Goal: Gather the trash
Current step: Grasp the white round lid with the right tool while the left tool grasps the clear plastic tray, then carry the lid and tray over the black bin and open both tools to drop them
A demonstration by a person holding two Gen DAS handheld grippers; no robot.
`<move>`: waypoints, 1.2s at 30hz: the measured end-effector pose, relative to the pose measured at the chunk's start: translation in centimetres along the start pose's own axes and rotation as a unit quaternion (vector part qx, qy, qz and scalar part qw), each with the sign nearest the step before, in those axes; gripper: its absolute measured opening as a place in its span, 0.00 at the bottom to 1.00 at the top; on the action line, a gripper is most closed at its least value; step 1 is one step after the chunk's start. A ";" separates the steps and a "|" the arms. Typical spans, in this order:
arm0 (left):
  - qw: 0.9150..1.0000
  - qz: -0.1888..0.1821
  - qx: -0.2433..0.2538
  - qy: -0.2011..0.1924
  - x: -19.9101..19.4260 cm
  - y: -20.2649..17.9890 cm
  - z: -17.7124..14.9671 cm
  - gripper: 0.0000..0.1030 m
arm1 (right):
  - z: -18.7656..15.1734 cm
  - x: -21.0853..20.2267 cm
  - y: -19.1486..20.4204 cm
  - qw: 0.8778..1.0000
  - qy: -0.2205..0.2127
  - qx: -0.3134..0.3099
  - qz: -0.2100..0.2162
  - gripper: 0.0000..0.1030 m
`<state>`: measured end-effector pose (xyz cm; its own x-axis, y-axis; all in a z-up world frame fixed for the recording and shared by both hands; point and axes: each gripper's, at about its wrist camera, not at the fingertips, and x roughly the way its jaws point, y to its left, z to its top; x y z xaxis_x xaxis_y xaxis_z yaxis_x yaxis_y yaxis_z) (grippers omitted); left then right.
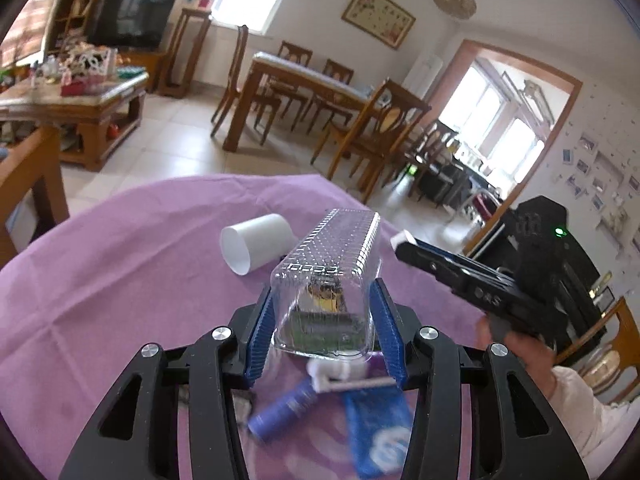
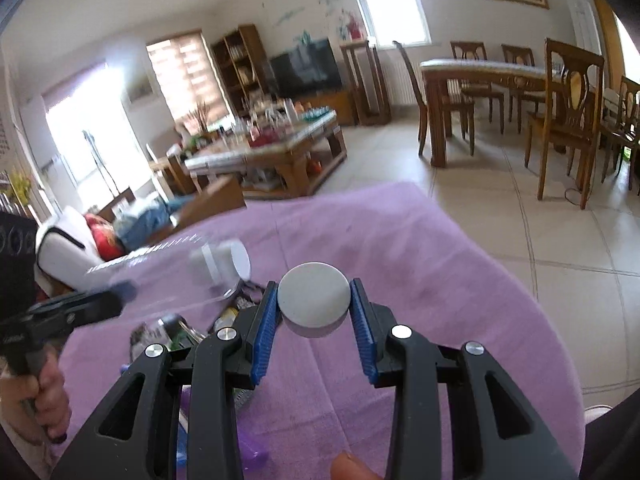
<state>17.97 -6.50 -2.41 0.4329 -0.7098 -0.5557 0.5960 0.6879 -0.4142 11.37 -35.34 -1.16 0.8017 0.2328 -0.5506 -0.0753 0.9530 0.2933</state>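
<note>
Trash lies scattered on my purple-clothed table [image 1: 120, 300]. Left gripper [image 1: 324, 320] pinches a clear plastic container [image 1: 324, 276] between its blue pads, lifted off the cloth. A white paper cup [image 1: 256, 248] lies tipped just behind it. Right gripper [image 2: 314, 312] pinches a small grey round disc-shaped lid [image 2: 312, 298]. Below the container: a blue wrapper [image 1: 380, 436] and a purple tube [image 1: 284, 408], blurred.

No text can be read with certainty. The clear plastic container [image 1: 326, 280] bears embossed characters along its upper edge, at twelve o'clock from centre, too small to make out. A blue packet [image 1: 378, 436] shows a blurred white round logo, illegible.
</note>
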 end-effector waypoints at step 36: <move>0.977 -0.171 0.101 0.078 14.4 -32.1 -5.2 0.44 | -9.1 -27.7 -23.4 0.950 -0.152 0.243 -0.123 0.34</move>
<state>1.53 -38.03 -0.88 0.0858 -0.8504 -0.5190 0.8157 0.3591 -0.4535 -14.49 -62.35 0.16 0.8993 -0.1229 -0.4197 0.3605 0.7518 0.5521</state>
